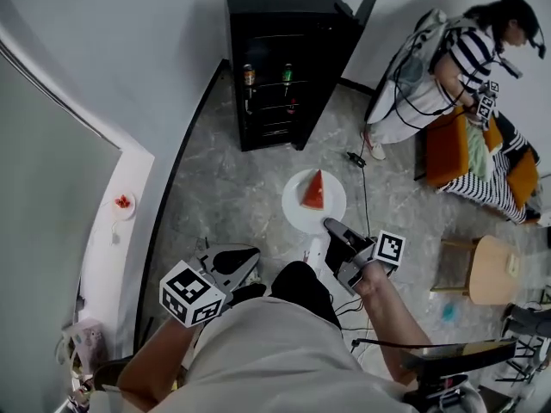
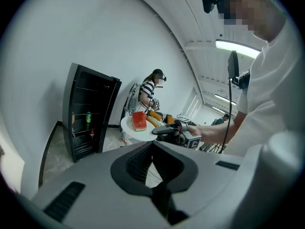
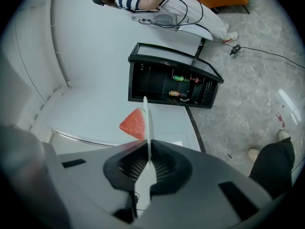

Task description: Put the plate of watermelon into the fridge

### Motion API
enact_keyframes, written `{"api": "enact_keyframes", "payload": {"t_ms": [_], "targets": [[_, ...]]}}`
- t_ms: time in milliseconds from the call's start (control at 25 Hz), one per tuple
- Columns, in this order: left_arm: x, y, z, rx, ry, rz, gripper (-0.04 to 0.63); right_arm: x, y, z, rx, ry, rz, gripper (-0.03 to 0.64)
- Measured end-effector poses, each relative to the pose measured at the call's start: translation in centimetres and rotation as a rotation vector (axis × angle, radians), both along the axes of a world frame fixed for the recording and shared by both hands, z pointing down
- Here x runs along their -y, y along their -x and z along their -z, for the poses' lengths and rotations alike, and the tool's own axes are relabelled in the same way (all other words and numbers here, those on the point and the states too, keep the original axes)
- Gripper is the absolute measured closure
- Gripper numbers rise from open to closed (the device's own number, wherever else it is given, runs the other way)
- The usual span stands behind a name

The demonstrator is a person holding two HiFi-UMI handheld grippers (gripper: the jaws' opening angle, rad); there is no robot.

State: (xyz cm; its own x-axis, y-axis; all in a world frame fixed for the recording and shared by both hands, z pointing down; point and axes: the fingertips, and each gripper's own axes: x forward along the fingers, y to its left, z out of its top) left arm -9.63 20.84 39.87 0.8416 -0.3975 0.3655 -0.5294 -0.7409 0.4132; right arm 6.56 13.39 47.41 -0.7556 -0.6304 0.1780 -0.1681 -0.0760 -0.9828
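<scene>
A white plate [image 1: 293,205] with a red watermelon wedge [image 1: 313,191] hangs above the grey floor, in front of the black fridge [image 1: 284,24]. The fridge door stands open. My right gripper [image 1: 337,231] is shut on the plate's near rim. In the right gripper view the plate [image 3: 146,113] shows edge-on between the jaws of my right gripper [image 3: 148,144], with the wedge [image 3: 133,124] on its left face and the fridge [image 3: 143,82] beyond. My left gripper [image 1: 231,263] is low at the left, shut and holding nothing. The left gripper view shows my left gripper [image 2: 152,144], the plate [image 2: 128,127] and the fridge [image 2: 88,113].
Drink cans [image 1: 249,76] stand on the fridge shelves. A person in a striped top [image 1: 465,58] sits at the back right by an orange seat [image 1: 448,149]. A cable [image 1: 357,157] lies on the floor. A wooden stool [image 1: 491,269] is at right, a white ledge [image 1: 103,256] at left.
</scene>
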Motion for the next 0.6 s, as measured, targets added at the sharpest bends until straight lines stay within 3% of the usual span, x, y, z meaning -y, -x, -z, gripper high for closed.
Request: {"api": "enact_keyframes", "payload": {"t_ms": [280,600], "targets": [[4.4,1.8,-0.9,-0.007,0.003,0.003,0.583,8.1,2.9,-2.6,-0.017,0.011,0.008,0.593],[13.4,0.4,-1.7,0.076,-0.016,-0.068,0.583,20.0,4.3,-6.1,-0.044,0.034,0.011,0.593]]}}
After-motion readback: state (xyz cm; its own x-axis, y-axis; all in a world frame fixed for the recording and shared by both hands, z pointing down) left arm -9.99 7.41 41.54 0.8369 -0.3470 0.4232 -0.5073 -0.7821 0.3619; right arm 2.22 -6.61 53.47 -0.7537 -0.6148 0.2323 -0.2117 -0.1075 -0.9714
